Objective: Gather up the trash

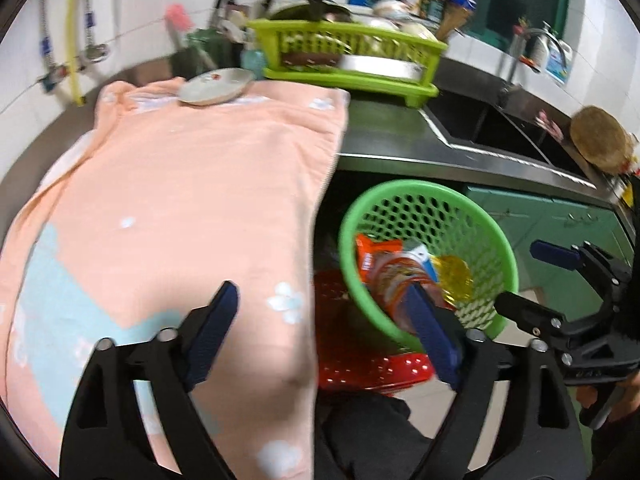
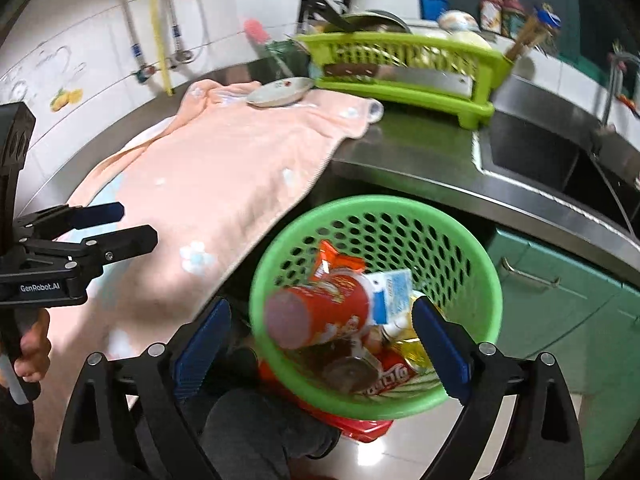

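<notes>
A green perforated basket [image 1: 430,200] [image 2: 376,210] sits below the counter edge on a red stool [image 1: 372,364]. It holds trash: a red snack tube [image 2: 324,308] lying on top, an orange wrapper [image 2: 334,258], a white-blue carton [image 2: 390,292], a yellow wrapper [image 1: 452,276] and a red packet [image 2: 394,376]. My left gripper [image 1: 324,328] is open and empty over the towel's near edge, left of the basket. My right gripper [image 2: 322,344] is open and empty right above the basket. Each gripper shows in the other's view: the right [image 1: 532,276], the left [image 2: 128,224].
A peach towel [image 1: 192,184] [image 2: 224,176] covers the steel counter, with a plate [image 1: 216,86] [image 2: 280,90] at its far end. A lime dish rack [image 1: 352,56] [image 2: 404,68] stands behind. A sink [image 1: 492,124] [image 2: 552,160] lies to the right above green cabinets [image 2: 560,292].
</notes>
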`<action>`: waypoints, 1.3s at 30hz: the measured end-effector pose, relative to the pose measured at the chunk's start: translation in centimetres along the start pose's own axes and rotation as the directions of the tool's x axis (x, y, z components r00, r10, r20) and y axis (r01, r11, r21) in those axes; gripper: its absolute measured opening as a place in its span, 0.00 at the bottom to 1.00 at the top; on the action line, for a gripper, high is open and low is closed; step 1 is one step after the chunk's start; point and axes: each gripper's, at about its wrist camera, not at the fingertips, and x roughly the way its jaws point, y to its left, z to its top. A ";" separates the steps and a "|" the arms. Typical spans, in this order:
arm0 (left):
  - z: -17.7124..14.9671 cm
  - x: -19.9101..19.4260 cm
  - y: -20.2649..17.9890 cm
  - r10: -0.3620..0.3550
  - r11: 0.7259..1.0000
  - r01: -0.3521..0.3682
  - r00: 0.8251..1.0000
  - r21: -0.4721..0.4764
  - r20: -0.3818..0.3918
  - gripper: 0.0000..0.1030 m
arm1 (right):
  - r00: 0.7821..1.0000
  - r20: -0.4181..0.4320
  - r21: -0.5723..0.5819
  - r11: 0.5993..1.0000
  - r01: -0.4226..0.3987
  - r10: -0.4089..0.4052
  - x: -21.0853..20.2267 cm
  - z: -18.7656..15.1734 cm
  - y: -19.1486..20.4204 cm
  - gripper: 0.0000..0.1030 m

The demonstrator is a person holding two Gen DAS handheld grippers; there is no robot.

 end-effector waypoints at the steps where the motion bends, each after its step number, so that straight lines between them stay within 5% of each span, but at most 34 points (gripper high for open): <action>1: -0.2 -0.4 0.4 0.014 1.000 -0.014 1.000 -0.008 0.010 0.89 | 1.000 0.005 -0.005 1.000 -0.005 0.005 -0.1 0.1 0.5 0.87; 16: -1.9 -7.5 6.7 0.230 0.967 -0.208 0.960 -0.147 0.158 0.95 | 0.992 0.121 -0.034 0.999 -0.021 0.025 -1.9 2.0 7.4 0.90; 31: -2.4 -9.3 6.6 0.344 0.933 -0.308 0.915 -0.185 0.213 0.95 | 0.979 0.202 0.028 1.000 0.010 -0.016 -3.8 2.4 7.7 0.91; 39: -2.5 -9.8 6.2 0.350 0.930 -0.310 0.909 -0.195 0.227 0.95 | 0.977 0.210 0.061 0.998 0.028 -0.040 -3.9 1.9 7.1 0.91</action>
